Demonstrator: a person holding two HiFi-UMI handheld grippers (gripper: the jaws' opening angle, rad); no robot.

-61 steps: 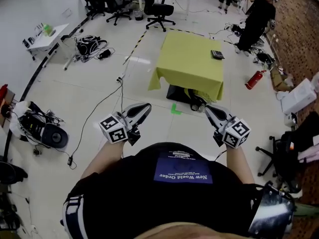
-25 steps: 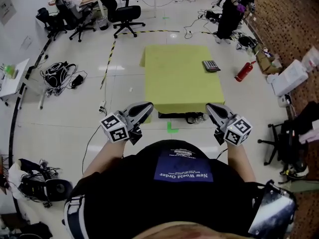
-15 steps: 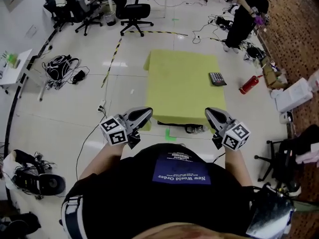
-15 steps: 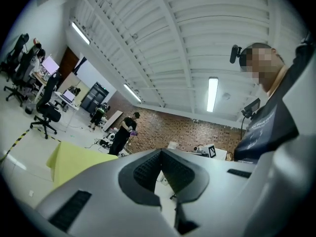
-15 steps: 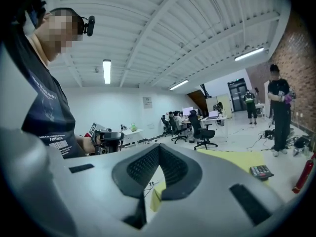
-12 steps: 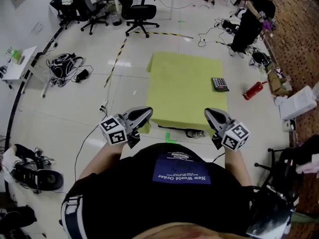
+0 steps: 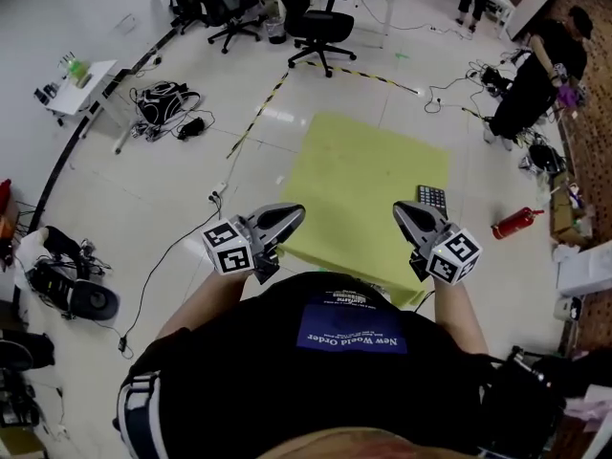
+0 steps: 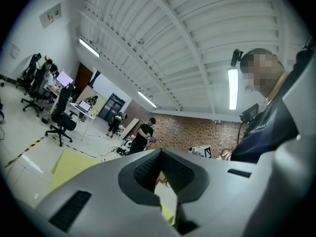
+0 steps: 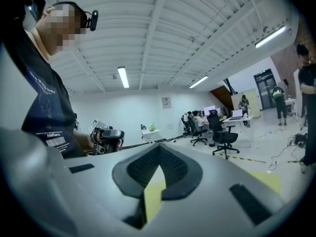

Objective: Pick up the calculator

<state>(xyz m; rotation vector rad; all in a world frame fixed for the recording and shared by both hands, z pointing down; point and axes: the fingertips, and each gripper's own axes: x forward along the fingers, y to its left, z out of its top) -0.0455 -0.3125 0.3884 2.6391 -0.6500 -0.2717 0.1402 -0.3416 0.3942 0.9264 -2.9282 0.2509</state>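
The dark calculator lies flat near the right edge of the yellow-green table. In the head view my right gripper hovers over the table's near right part, its tip just short and left of the calculator, apart from it. My left gripper hangs over the table's near left edge. Both point forward, roughly level, and are shut with nothing held. In the left gripper view the left gripper shows its pads meeting over the table. The right gripper looks the same in the right gripper view.
A red fire extinguisher lies on the floor right of the table. A person in black stands beyond it. Office chairs and desks stand at the back. Bags and cables lie far left, more gear at the near left.
The table and calculator have come nearer: the table's near edge now lies under both grippers. The room has swung to the right in the view. Both grippers stay shut.
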